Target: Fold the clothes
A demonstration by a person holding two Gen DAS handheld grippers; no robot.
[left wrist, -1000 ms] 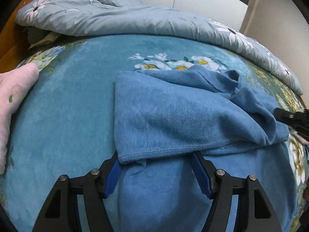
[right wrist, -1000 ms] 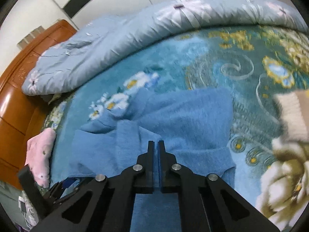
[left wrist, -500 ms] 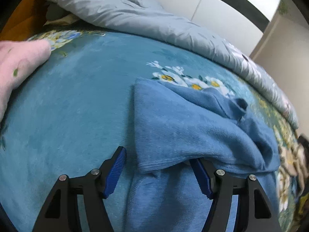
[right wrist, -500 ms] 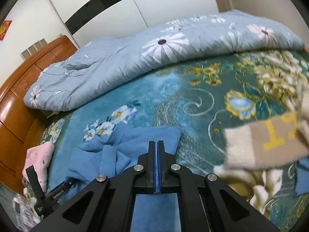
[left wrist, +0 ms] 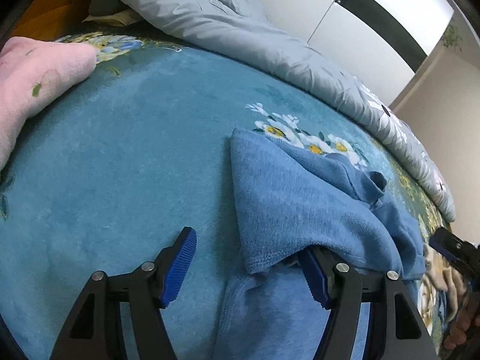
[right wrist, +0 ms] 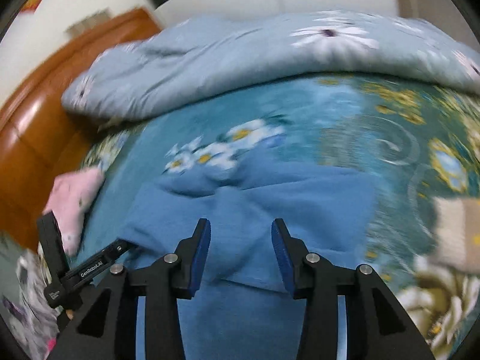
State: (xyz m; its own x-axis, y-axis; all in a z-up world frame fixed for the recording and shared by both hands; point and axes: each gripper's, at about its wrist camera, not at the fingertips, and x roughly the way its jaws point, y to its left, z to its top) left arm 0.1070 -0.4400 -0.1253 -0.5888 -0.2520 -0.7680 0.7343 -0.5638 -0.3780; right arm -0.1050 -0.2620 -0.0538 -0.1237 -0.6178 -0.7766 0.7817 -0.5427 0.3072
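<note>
— What sort of place is this?

— A bedroom in a home. A bed fills both views, covered by a teal plush blanket (left wrist: 126,138) printed with white and yellow flowers.

— What else shows that?

— A grey-blue quilt (right wrist: 228,57) with daisy prints lies bunched along the far side. A glossy wooden headboard (right wrist: 39,126) curves at the left. Behind the bed stand white wardrobe doors (left wrist: 357,27) with a black band. Loose clothes lie on the blanket: a blue garment (left wrist: 300,198) and a pink one (left wrist: 36,75).
</note>
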